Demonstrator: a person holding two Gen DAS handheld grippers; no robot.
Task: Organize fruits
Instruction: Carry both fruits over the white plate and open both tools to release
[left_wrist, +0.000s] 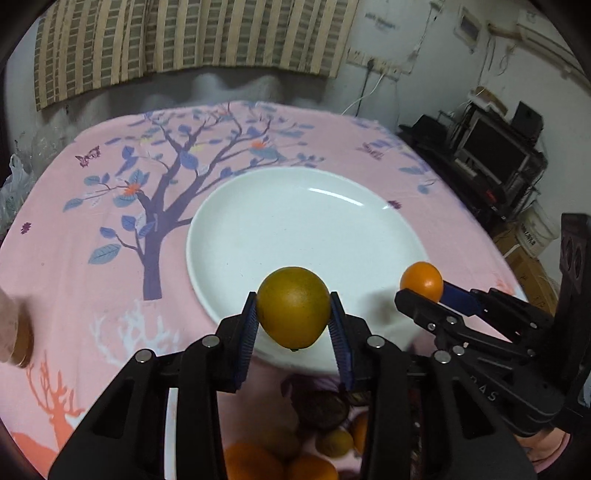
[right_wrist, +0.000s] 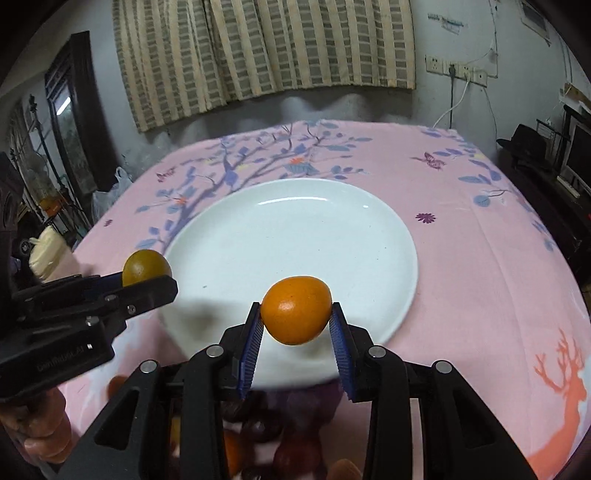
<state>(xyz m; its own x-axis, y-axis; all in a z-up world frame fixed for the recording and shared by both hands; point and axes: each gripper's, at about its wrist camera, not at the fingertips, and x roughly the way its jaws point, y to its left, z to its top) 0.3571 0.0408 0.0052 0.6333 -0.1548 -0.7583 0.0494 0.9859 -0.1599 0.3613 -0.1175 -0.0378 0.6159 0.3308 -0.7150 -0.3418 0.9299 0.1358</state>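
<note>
My left gripper (left_wrist: 293, 314) is shut on a greenish-yellow citrus fruit (left_wrist: 293, 306), held above the near rim of a large white plate (left_wrist: 295, 229). My right gripper (right_wrist: 297, 314) is shut on a bright orange fruit (right_wrist: 296, 309), held above the near edge of the same plate (right_wrist: 295, 229). Each gripper shows in the other's view: the right one with the orange (left_wrist: 422, 281) at the plate's right, the left one with the greenish fruit (right_wrist: 146, 266) at the plate's left. The plate holds no fruit.
A pile of oranges, greenish fruits and dark purple fruits (left_wrist: 317, 435) lies below the grippers near the front edge, also seen in the right wrist view (right_wrist: 280, 435). The table has a pink tree-print cloth (left_wrist: 110, 229). Shelves with electronics (left_wrist: 495, 155) stand at the right.
</note>
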